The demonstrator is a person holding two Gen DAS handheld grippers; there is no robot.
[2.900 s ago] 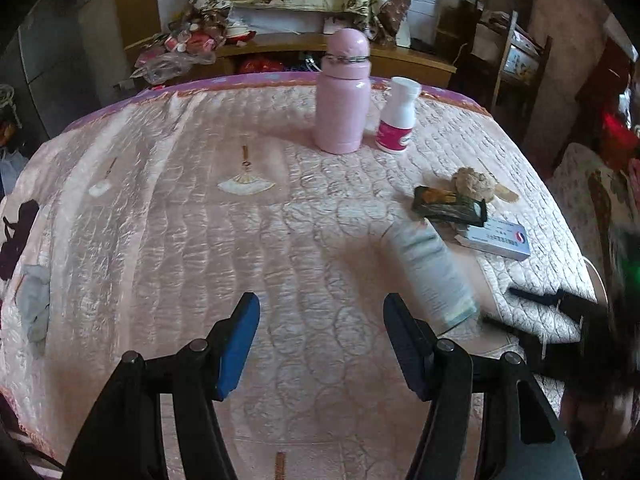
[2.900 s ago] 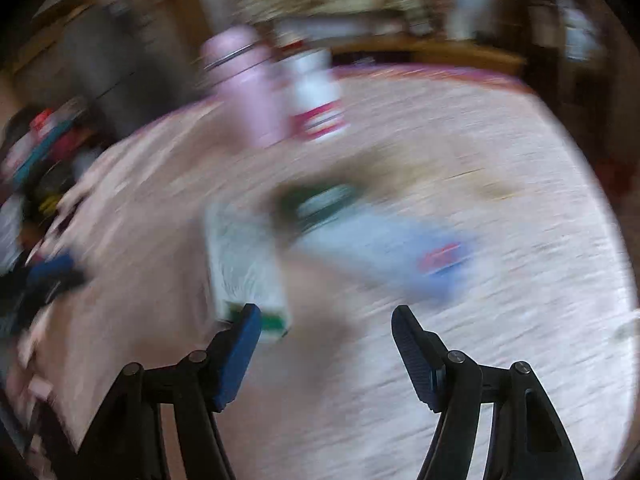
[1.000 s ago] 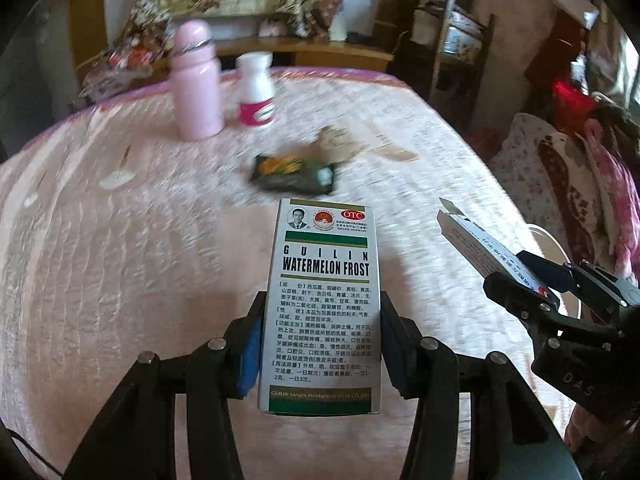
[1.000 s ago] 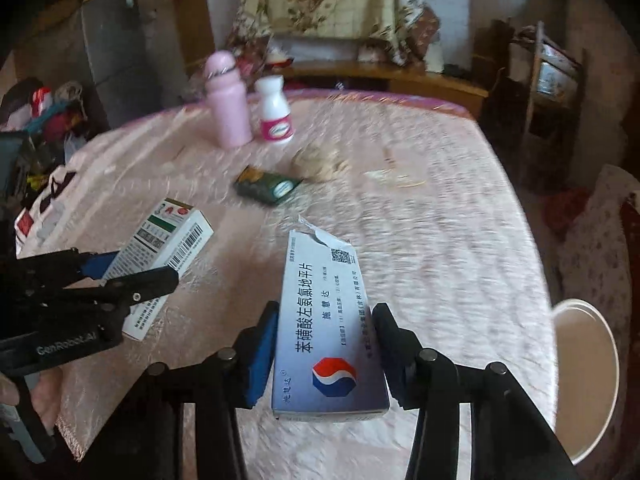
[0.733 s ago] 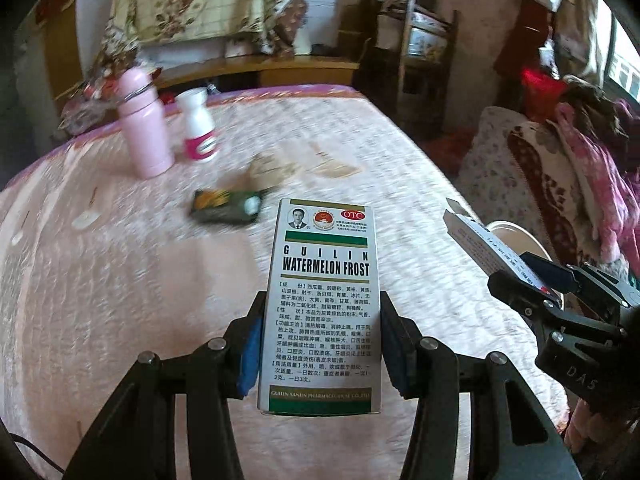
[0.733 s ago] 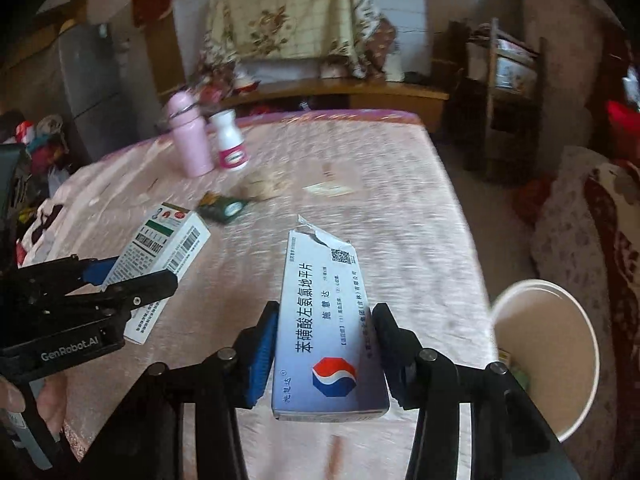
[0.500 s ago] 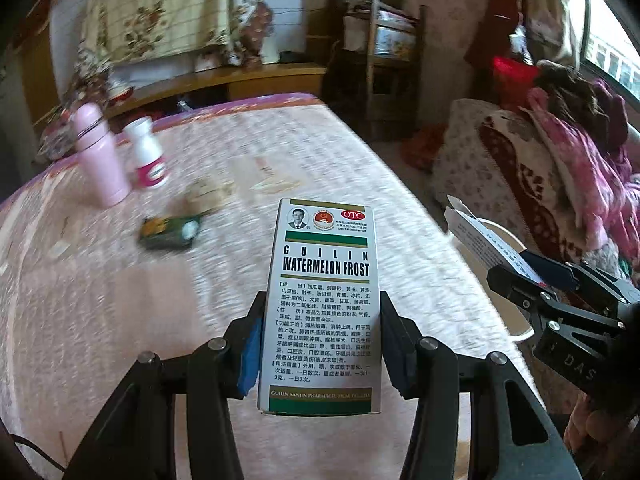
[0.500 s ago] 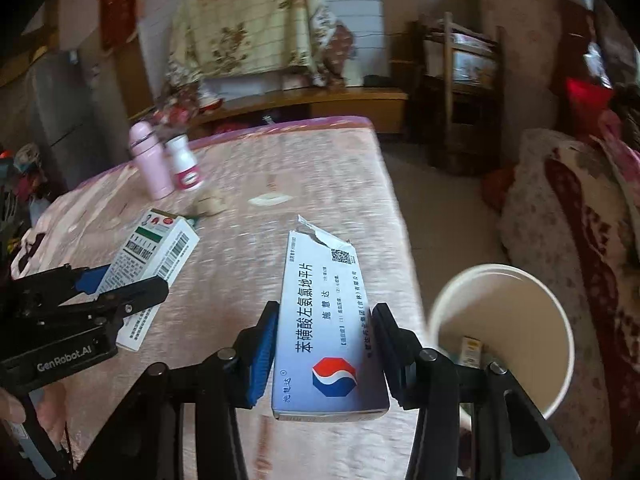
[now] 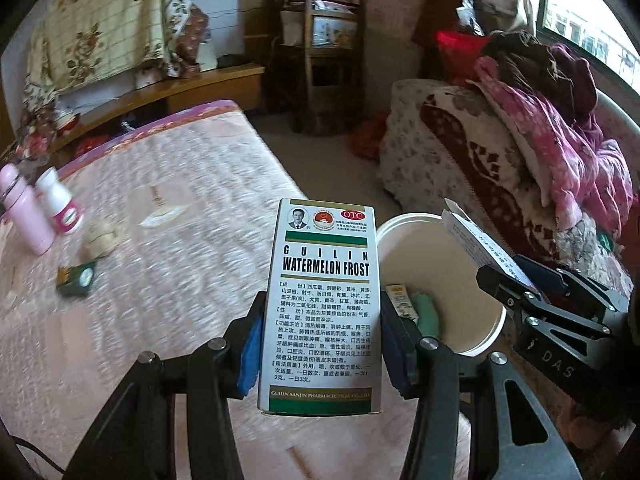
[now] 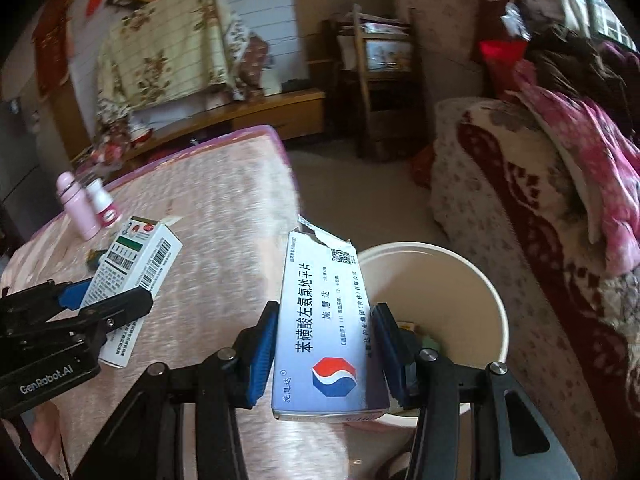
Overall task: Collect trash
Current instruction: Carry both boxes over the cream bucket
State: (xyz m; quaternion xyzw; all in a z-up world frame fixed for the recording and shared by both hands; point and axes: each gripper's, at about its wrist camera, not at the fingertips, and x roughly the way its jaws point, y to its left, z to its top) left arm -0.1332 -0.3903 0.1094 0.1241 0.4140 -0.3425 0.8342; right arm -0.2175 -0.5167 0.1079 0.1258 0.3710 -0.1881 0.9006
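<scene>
My left gripper [image 9: 320,344] was clamped on a tall cardboard box, the Watermelon Frost carton [image 9: 322,304], flat sides squeezed betw. blue pads. My right gripper [image 10: 324,354] was closed on a pale-blue pill box [image 10: 326,328] w/ torn top flap. Just ahead & right of both claws sat a round cream bin [image 9: 460,280], smooth plastic, some scraps inside. Left of the claws: quilted pink tablecloth [image 9: 160,248], green wrapper [image 9: 76,278], pink bottle [image 9: 24,208].

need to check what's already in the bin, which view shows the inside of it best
The left wrist view: the bin interior is open, showing a green item and a small packet. In the right wrist view the blue box and tool hide most of it.
</scene>
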